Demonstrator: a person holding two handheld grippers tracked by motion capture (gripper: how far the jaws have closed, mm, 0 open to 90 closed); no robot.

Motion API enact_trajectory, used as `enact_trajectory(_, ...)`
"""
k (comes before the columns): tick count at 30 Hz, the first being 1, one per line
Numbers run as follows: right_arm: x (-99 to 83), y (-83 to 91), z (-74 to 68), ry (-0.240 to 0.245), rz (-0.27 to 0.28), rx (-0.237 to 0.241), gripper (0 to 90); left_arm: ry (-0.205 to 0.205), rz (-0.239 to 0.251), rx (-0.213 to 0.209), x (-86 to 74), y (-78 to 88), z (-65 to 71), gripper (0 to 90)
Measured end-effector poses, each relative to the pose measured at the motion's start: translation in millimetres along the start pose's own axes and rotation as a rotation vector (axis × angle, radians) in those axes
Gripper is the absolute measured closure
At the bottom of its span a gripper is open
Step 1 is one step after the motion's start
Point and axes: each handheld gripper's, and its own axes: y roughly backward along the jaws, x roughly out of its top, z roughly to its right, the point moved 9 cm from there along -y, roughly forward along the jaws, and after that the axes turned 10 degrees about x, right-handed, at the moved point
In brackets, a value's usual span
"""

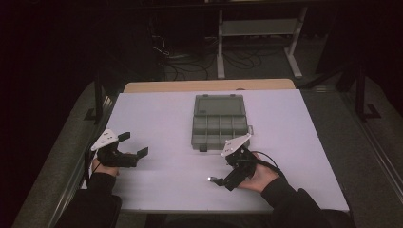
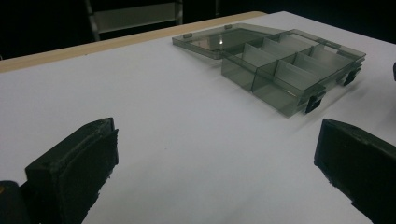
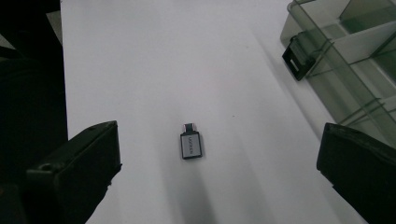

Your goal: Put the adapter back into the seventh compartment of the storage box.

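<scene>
A smoky translucent compartment box (image 1: 220, 126) lies with its lid folded flat at the middle of the white table (image 1: 161, 114); its divided cells look empty in the left gripper view (image 2: 285, 70). A small silver USB adapter (image 3: 191, 145) lies flat on the table. My right gripper (image 3: 217, 158) is open and hovers over it, one jaw on each side, touching nothing. From above the adapter (image 1: 209, 178) is a bright speck just ahead of the right gripper (image 1: 222, 183), near the front edge. My left gripper (image 1: 134, 144) is open and empty at the left, aimed toward the box (image 2: 215, 154).
A black latch (image 3: 299, 56) juts from the near corner of the box, to the adapter's upper right. A wooden strip (image 1: 209, 85) borders the table's far edge. Beyond it stand a metal frame (image 1: 259, 33) and cables on the floor.
</scene>
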Motion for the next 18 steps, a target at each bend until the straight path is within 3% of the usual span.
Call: enact_trajectory(18,-1.5,-14.2,-5.3,0.019,-0.046,0.027,0.0,0.001,-0.001,0.000,-0.1,-0.1,0.2,0.0)
